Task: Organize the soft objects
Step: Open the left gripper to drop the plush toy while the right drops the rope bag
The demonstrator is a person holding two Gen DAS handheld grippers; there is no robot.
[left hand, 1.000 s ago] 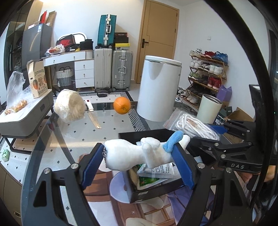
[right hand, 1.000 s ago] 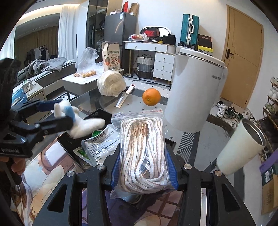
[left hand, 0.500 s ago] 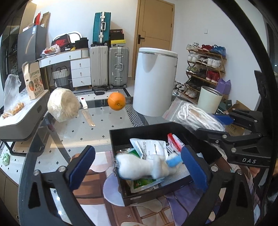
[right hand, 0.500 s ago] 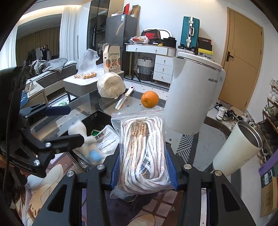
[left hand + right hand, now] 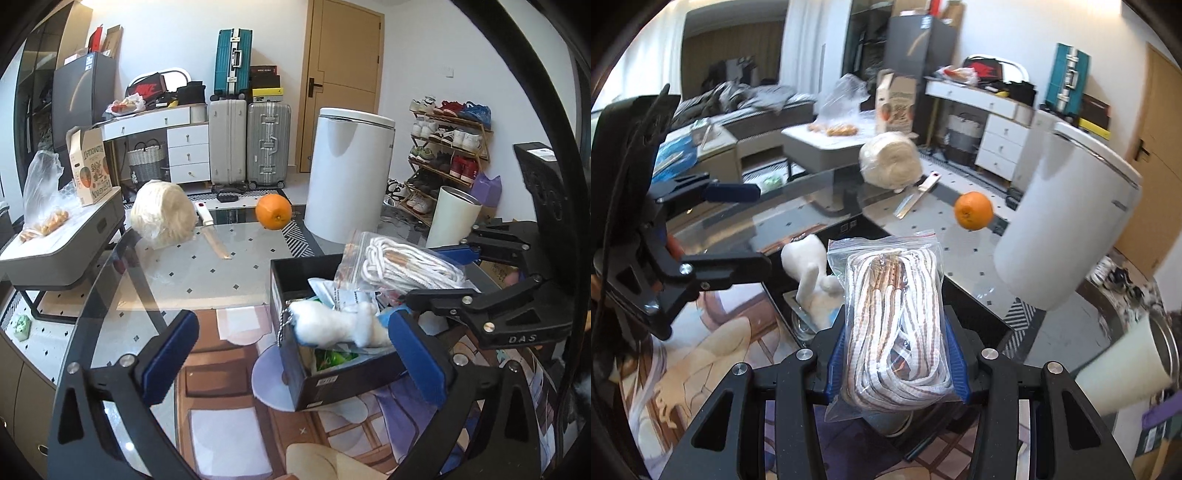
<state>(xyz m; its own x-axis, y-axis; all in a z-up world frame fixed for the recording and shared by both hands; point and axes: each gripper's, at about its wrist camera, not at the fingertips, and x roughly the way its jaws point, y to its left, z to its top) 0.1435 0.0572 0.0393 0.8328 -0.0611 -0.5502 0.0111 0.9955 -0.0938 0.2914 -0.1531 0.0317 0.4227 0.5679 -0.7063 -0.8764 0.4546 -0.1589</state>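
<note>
A white plush toy with a bit of blue and a bead chain lies in the black box on top of some packets. My left gripper hovers just in front of it. Its jaws are opening wide, and neither pad presses on the toy. My right gripper is shut on a clear zip bag of white rope. It holds the bag over the box's far right side, where the bag of rope also shows in the left wrist view. The plush toy sits just left of the bag.
On the glass table lie an orange, a knife and a wrapped ball of pale twine. A white bin and a white cup stand beyond the box. A low grey table stands at the left.
The left gripper's jaws spread and let go of the plush toy, which dropped into the black box. The right gripper rolled and tilted with the rope bag still in it.
</note>
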